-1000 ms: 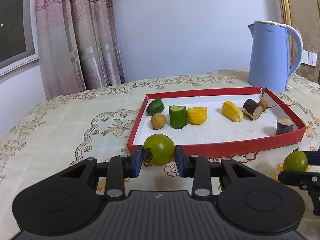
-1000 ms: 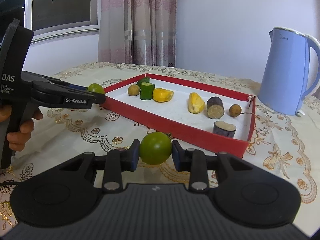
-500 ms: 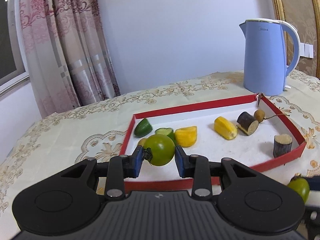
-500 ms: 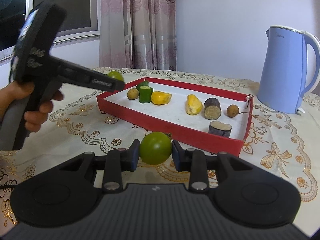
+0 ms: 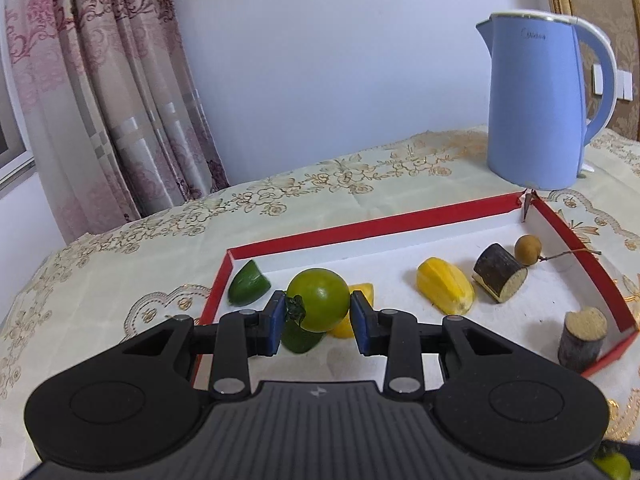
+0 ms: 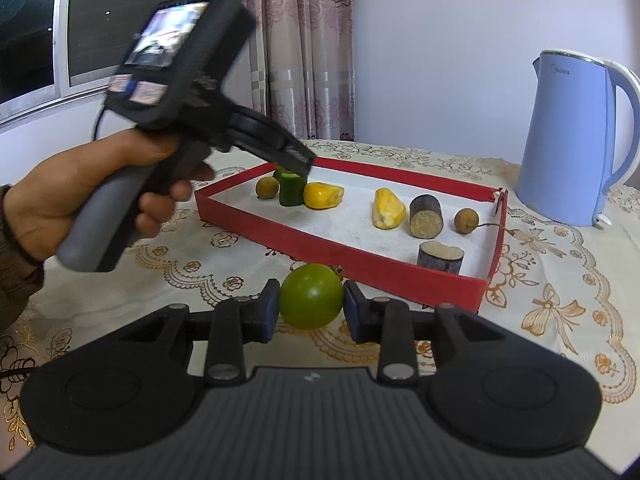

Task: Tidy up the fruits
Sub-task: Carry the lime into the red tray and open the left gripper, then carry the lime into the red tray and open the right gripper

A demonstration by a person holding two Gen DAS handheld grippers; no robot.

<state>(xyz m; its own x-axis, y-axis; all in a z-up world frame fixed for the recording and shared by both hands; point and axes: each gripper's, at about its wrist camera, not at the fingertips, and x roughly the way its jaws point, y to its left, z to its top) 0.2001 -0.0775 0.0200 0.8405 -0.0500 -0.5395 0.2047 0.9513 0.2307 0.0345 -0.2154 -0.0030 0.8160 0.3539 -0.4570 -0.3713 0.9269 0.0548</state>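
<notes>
My left gripper [image 5: 318, 316] is shut on a green tomato [image 5: 320, 298], held over the left part of the red tray [image 5: 372, 224]. In the right wrist view the left gripper [image 6: 296, 164], held by a hand [image 6: 80, 196], hangs over the tray's [image 6: 320, 246] far left corner, hiding its tomato. My right gripper [image 6: 310, 308] is shut on a second green tomato [image 6: 311, 295], just outside the tray's near wall. The tray holds a green wedge [image 5: 248, 288], yellow pieces [image 5: 444, 290], dark cane pieces [image 5: 498, 272], a cucumber piece [image 6: 292, 190] and longans [image 6: 466, 221].
A blue electric kettle [image 5: 536, 108] stands behind the tray's right far corner. An embroidered cream cloth [image 6: 560, 300] covers the table. Curtains [image 5: 100, 100] and a window [image 6: 36, 20] are at the left, beyond the table's far edge.
The left gripper has carried its tomato forward from outside the tray's near wall to above the tray's left part. The right gripper has stayed in place with its tomato.
</notes>
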